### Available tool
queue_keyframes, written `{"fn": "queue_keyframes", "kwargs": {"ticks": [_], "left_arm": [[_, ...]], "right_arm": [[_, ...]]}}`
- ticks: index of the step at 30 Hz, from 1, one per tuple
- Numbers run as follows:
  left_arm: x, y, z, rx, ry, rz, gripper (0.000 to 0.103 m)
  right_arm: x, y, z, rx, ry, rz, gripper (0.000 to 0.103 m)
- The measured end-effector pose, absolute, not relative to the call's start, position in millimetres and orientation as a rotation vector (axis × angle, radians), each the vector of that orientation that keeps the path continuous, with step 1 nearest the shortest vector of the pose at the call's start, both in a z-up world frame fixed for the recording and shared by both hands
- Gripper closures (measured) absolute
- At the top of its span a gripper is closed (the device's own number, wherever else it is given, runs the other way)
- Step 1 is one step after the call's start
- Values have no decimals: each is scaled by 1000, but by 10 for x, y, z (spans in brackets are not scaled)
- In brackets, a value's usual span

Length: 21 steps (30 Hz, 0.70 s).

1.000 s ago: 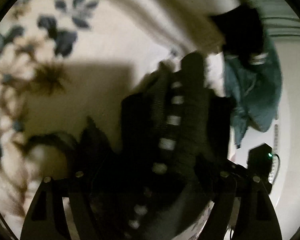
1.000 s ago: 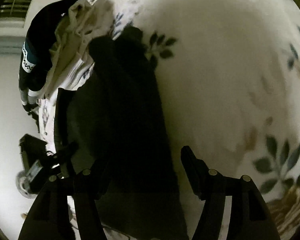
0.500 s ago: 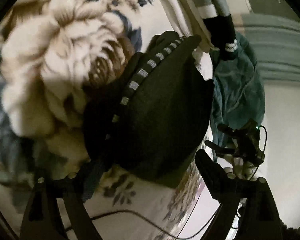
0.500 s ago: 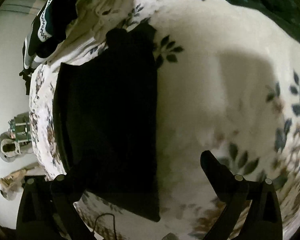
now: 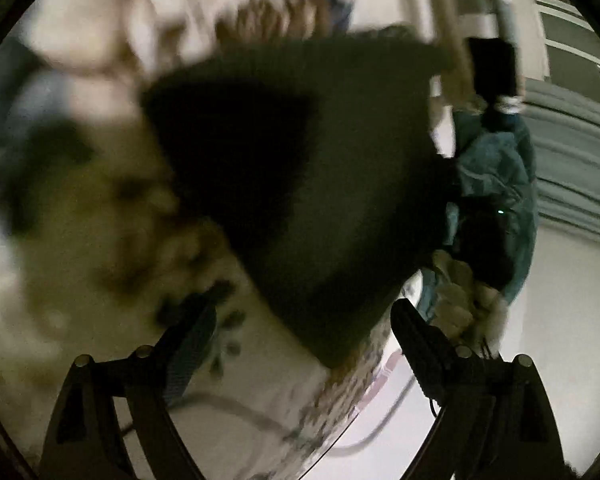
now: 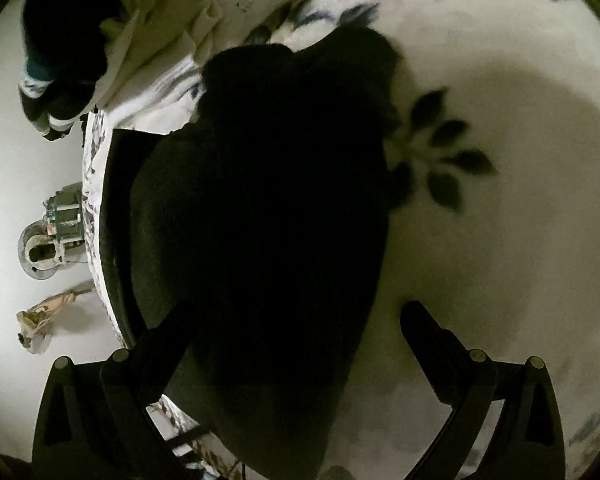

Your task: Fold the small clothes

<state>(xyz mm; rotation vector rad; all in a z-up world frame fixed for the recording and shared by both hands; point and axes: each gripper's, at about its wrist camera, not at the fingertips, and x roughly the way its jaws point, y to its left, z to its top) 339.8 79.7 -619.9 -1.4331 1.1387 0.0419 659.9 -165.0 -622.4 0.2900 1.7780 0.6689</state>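
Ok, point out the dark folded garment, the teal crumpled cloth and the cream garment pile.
Dark folded garment (image 6: 260, 220): right wrist view, middle of its top layer.
Teal crumpled cloth (image 5: 496, 164): left wrist view, upper folds.
Cream garment pile (image 6: 160, 28): right wrist view, creased centre.

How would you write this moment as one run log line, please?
stage: dark garment folded flat on floral bedspread | left gripper: open, empty | right gripper: open, over garment | unfolded clothes pile: waiting

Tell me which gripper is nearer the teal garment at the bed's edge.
Left. The left gripper faces the teal garment, ahead to its right; the right gripper hovers over the black garment, with no teal garment in its view.
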Motion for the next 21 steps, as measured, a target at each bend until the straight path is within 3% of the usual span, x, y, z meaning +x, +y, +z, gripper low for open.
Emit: {"fn": "queue_keyframes", "kwargs": {"ticks": [7,9,10,11,14,17,21], "left_arm": [[3724,737,-6281,-1456,1080,240,10],[3721,771,-6160,-1434,1011,298,18],[3719,796,-6136,-1426,1001,322,33],[3705,834,-6127,-1427,991,343,47],[3705,949,-6048,-1386,975,315,68],[3754,1074,-5839,-1253,1008,231,72],[3722,1374,-5589,-1114,1097,71,72]], "right_arm": [[6714,-1682,-6431,436,1764,741,0],[6707,-1721,-6436,494,1736,763,1],[6701,-1743,-6441,523,1722,770,7],[6671,-1763,-6442,550,1704,781,28],[6544,-1770,-6473,537,1692,747,67],[6384,-1851,-6363,604,1639,733,75],[5791,-2084,-6067,695,1586,625,76]]}}
